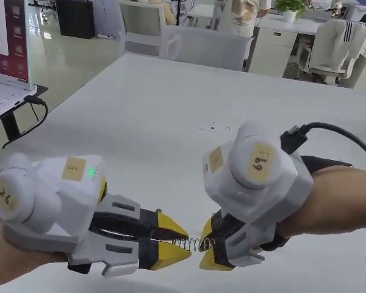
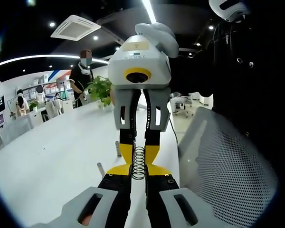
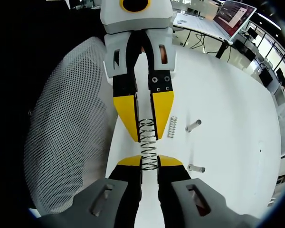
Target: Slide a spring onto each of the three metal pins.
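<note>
A coil spring [image 1: 194,244] spans the gap between my two grippers, just above the white table [image 1: 171,110]. My left gripper [image 1: 184,242] is shut on a thin metal pin [image 1: 166,240] that runs into the spring. Facing it, my right gripper [image 1: 206,245] is shut on the spring's other end. In the right gripper view, the spring [image 3: 147,142] runs from my own tips [image 3: 149,161] up into the left gripper [image 3: 146,138]. A loose spring [image 3: 171,127] and two pins [image 3: 193,125] [image 3: 195,168] lie on the table.
An open laptop [image 1: 3,55] stands on a side stand at the far left. Grey chairs [image 1: 201,46] line the table's far edge. A mesh chair [image 3: 66,118] is close by the near edge. People [image 2: 85,71] stand in the background.
</note>
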### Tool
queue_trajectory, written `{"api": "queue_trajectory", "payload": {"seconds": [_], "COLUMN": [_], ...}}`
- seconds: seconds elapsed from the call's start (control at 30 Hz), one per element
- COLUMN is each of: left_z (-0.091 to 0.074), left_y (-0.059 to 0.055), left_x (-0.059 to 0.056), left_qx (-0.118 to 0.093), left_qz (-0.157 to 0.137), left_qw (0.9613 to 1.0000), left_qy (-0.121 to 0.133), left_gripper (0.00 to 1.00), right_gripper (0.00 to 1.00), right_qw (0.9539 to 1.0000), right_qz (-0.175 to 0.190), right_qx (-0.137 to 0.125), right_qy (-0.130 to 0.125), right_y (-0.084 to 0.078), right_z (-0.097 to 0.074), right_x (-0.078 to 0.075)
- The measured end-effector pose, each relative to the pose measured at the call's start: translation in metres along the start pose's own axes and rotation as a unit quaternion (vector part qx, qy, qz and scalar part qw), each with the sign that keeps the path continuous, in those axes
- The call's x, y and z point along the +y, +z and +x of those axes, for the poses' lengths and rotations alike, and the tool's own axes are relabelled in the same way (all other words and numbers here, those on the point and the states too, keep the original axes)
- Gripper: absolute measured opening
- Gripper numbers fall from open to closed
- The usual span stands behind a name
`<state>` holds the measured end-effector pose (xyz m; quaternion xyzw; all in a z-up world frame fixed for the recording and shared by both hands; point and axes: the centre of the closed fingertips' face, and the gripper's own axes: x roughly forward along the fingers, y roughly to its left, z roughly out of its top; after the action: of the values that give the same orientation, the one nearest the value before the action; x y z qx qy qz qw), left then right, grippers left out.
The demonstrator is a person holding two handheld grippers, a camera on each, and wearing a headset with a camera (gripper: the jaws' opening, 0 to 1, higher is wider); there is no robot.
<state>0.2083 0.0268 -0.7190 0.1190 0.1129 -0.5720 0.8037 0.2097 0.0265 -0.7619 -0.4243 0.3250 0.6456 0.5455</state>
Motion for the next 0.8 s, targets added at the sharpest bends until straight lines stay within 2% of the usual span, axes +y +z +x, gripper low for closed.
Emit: {"api": "queue_trajectory", "payload": {"seconds": [0.37, 0.8], "left_z": [0.002, 0.004], "left_y": [-0.006, -0.009], "left_x": [0.000, -0.003], "left_qx": [0.014, 0.023], "left_qz": [0.002, 0.007], "left_qw": [0.9999, 0.9997], "left_qy": [0.001, -0.006], "left_gripper": [0.03, 0.03], "right_gripper": [0.09, 0.09], "right_qw": [0.9998, 0.9996], "right_qz": [-0.005, -0.015], "right_qx": [-0.015, -0.025], "right_qy": [-0.011, -0.008], "right_y": [0.014, 0.028], "right_z": [-0.015, -0.021], "right_x": [0.000, 0.005]}}
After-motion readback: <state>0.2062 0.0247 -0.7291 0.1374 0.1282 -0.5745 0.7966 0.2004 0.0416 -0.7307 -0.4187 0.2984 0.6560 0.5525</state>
